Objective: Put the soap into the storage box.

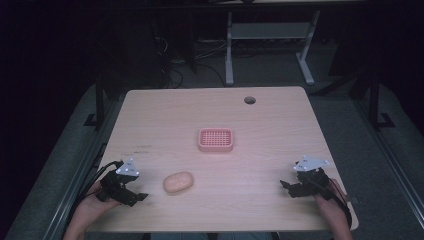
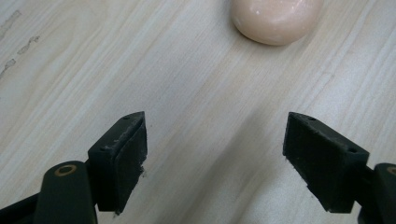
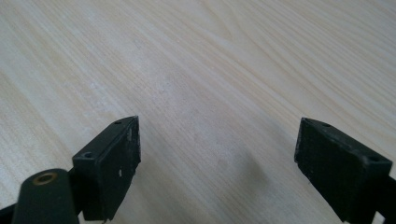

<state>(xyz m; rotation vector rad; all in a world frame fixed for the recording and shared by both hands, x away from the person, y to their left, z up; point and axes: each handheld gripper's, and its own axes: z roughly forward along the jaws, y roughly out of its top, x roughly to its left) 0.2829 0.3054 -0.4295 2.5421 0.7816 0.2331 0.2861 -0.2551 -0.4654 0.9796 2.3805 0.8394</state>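
At about 8 o'clock on the worktop [image 1: 250,165] the left gripper [image 1: 131,196] rests low in the person's hand, its jaws spread wide and holding nothing; just to its right, near 7 o'clock and apart from the jaws, lies the soap [image 1: 178,182], a smooth, rounded, pale peach bar with a faint sheen, lying flat on the wood; in the left gripper view the soap [image 2: 276,19] sits at 1 o'clock ahead of the open jaws. Toward the middle, slightly to 12 o'clock, stands the pink soap dish [image 1: 215,139], rectangular with a grid of holes, empty. At about 4 o'clock the right gripper [image 1: 292,188] waits, jaws likewise wide over bare wood. The step in hand looks like reaching for the soap; it would go best with the left jaws brought level, straddling the bar across its narrower width, closing gently since the surface seems slippery.
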